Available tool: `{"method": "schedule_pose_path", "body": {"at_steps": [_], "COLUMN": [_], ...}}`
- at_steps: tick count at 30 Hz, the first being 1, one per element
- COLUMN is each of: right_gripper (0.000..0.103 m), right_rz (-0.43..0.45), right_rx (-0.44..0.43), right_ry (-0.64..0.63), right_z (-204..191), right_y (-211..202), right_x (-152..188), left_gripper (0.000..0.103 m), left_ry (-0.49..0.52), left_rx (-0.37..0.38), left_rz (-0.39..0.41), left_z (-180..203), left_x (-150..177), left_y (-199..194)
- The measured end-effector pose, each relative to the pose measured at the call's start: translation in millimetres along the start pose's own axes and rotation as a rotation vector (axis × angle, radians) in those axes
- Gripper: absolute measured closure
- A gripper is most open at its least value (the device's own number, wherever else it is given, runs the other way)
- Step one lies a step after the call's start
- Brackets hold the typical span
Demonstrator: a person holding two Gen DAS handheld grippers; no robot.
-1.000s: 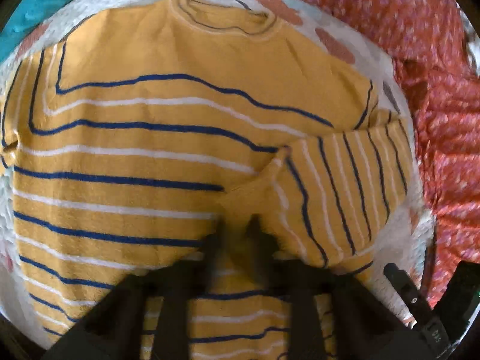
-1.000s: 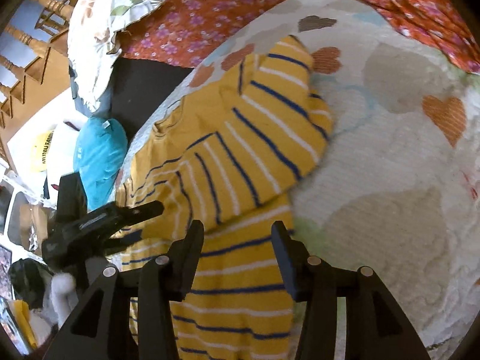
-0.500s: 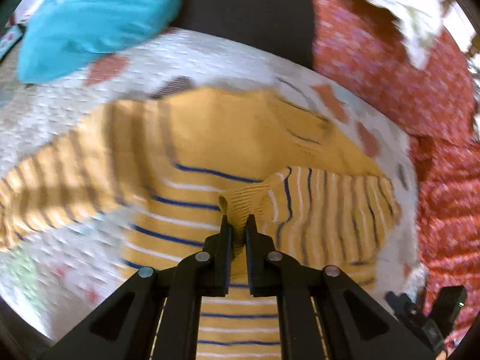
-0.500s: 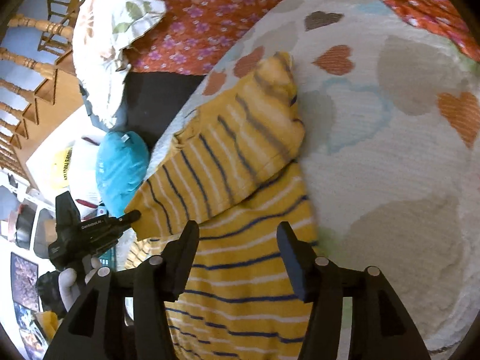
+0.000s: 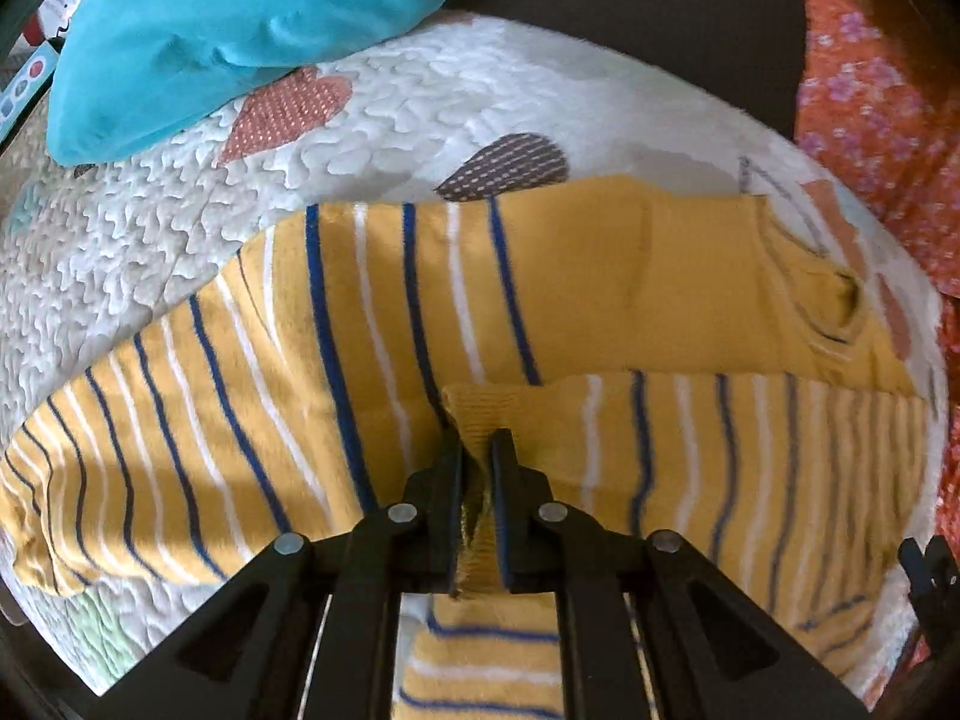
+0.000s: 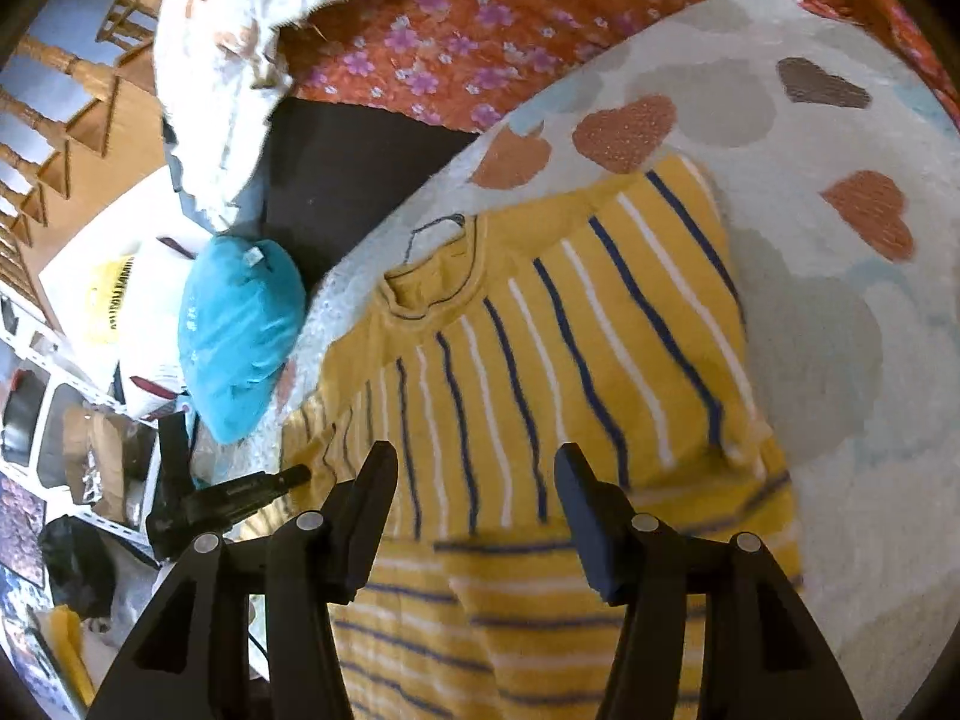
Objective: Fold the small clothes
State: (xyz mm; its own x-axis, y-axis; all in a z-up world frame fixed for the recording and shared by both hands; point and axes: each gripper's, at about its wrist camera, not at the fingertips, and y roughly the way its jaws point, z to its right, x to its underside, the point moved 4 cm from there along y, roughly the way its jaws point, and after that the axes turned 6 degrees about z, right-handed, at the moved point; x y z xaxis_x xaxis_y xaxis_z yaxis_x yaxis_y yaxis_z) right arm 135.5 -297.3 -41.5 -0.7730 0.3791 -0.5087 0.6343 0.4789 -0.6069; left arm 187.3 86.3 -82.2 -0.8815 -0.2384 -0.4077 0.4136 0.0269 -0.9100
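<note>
While a yellow sweater (image 5: 384,360) with blue and white stripes lies spread on a white quilt (image 5: 390,108) patterned with hearts, the left gripper (image 5: 477,456) points steeply down at it. Its two black fingers are pinched almost together on the ribbed cuff (image 5: 480,414) of one sleeve, and a fold of yellow knit shows in the narrow gap between them. That sleeve (image 5: 750,438) is laid across the body of the sweater, its stripes running crosswise to those beneath. The neckline (image 5: 834,300) sits toward the right of the left wrist view. A bright turquoise cushion (image 5: 228,24) rests at the quilt's upper left edge, and an orange floral cloth (image 5: 876,90) lies to the right.

From the right wrist view, the right gripper (image 6: 474,474) hovers above the sweater (image 6: 540,360) with its jaws about half open; they have just been opening, and nothing is held between them. The folded sleeve lies past its fingers, with the neckline (image 6: 432,294) further up and left. Part of the left gripper (image 6: 228,498) shows at the lower left, near the turquoise cushion (image 6: 240,330). The quilt (image 6: 840,330) stretches to the right, the orange floral cloth (image 6: 468,18) lies beyond it, and a pale leaf-print pillow (image 6: 228,60) sits at the upper left.
</note>
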Motion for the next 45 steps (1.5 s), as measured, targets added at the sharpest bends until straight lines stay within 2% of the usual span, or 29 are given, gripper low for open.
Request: {"method": "schedule_pose_path", "body": {"at_steps": [3,5,8,12,14,15,16,18,22,24,27,30,33,35,37,38,39,41,43,45], "right_gripper": [0.043,0.046,0.047,0.047,0.046,0.045,0.045,0.045,0.045,0.045,0.045,0.045,0.045,0.043,0.042,0.042,0.042,0.042,0.042,0.042], "right_rz": [-0.027,-0.040,-0.010,0.033,0.051,0.053,0.061,0.063,-0.008,-0.072,-0.125,-0.139,-0.199,-0.308,-0.299,-0.314,-0.327,-0.309,-0.333,-0.351], "right_rx": [0.082,0.128,0.087,0.174,0.210,0.221,0.236,0.238,0.169,0.115,0.067,0.061,0.065,0.055,0.059,0.019,-0.020,-0.039,-0.079,-0.119], "right_ry": [0.022,0.061,0.126,0.062,0.020,0.004,-0.018,-0.054,-0.140,-0.187,-0.241,-0.265,-0.238,-0.190,-0.209,-0.233,-0.273,-0.401,-0.591,-0.723], "right_z": [20,40,55,54,49,45,39,24,-24,-55,-97,-130,-149,-155,-175,-188,-206,-241,-285,-319], "right_y": [24,33,24,4,-7,-12,-17,-22,-7,12,42,75,117,148,154,154,151,145,145,149], "right_x": [-5,-5,-8,-13,-13,-13,-11,-6,17,33,56,68,79,95,104,108,116,133,165,195], "left_gripper": [0.093,0.086,0.081,0.081,0.075,0.065,0.057,0.052,0.051,0.051,0.051,0.051,0.046,0.046,0.046,0.046,0.046,0.046,0.046,0.046], "left_ry": [0.007,0.006,-0.020,-0.079,-0.097,-0.111,-0.128,-0.185,-0.284,-0.311,-0.291,-0.314,-0.423,-0.526,-0.660,-0.708,-0.786,-0.900,-0.998,-1.106], "left_rx": [-0.028,-0.040,-0.021,-0.004,0.012,0.012,0.011,0.012,-0.026,-0.074,-0.160,-0.207,-0.221,-0.240,-0.233,-0.242,-0.268,-0.317,-0.357,-0.403], "left_rz": [0.021,0.021,0.013,0.033,0.058,0.076,0.091,0.126,0.151,0.181,0.246,0.298,0.307,0.274,0.258,0.258,0.263,0.284,0.312,0.341], "left_z": [0,-2,-13,-35,-41,-46,-51,-65,-94,-112,-133,-163,-206,-239,-275,-287,-311,-344,-370,-398], "left_x": [-5,-7,-13,-17,-14,-10,-5,14,51,69,78,80,87,94,103,109,116,129,143,164], "left_y": [7,8,5,-16,-34,-45,-53,-70,-86,-95,-111,-124,-127,-126,-126,-130,-136,-149,-162,-177]}}
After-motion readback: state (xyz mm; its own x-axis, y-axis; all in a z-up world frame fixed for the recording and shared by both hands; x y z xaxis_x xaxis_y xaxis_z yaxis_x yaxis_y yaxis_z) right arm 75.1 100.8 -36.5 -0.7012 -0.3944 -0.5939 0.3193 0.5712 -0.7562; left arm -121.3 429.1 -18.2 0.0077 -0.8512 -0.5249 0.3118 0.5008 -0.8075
